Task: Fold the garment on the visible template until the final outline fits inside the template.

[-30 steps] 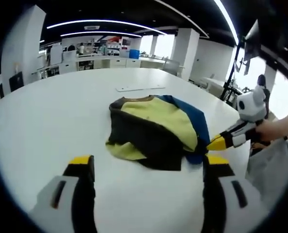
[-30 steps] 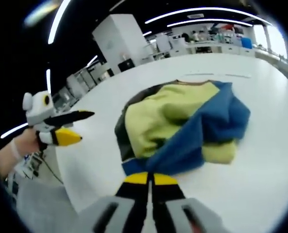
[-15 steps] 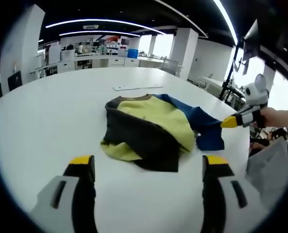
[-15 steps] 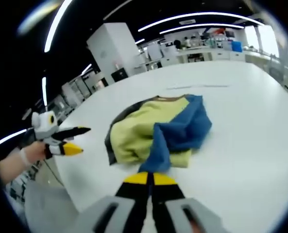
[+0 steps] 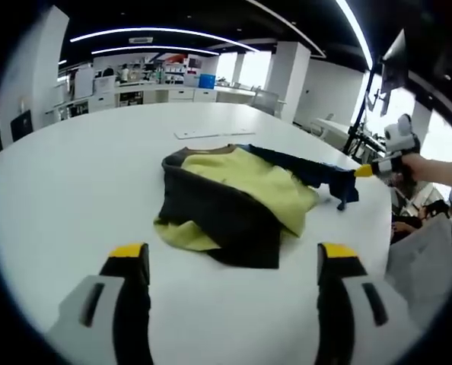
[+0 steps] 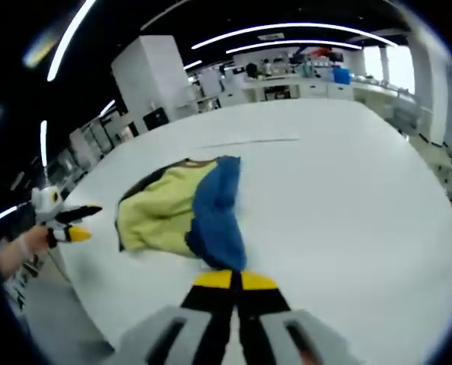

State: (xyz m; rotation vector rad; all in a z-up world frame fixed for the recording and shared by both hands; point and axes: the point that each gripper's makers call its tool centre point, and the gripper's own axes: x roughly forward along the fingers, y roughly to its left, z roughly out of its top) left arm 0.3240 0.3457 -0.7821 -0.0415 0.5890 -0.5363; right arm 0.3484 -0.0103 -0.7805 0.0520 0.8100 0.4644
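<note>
Blue sleeve (image 6: 217, 209) is stretched out from the garment (image 5: 230, 198), pinched at its end by the right hand-held gripper (image 6: 234, 280), whose yellow-tipped jaws are pressed together on the cloth. In the left gripper view the same right hand-held gripper (image 5: 363, 170) sits off to the side, with the sleeve drawn taut in a line from the collar area toward it. My read: the sleeve is pulled straight so it can be laid flat across the body in one clean fold (a bunched sleeve won't keep the outline tight).

The garment lies mid-bench on the white bench (image 5: 74, 182), crumpled: yellow-green panel on top, dark panel draped along the near edge, a brown collar at the far side. A thin pale strip (image 5: 211, 134) lies on the bench just beyond the collar; can't tell whether it belongs to the template.

The left hand-held gripper (image 5: 230, 262) hangs short of the garment, jaws spread wide, nothing between them, apparently parked ready to pin or grab the near hem. From the right gripper view it shows far left (image 6: 72, 223), well apart from the cloth.

Fold looks far from done.
</note>
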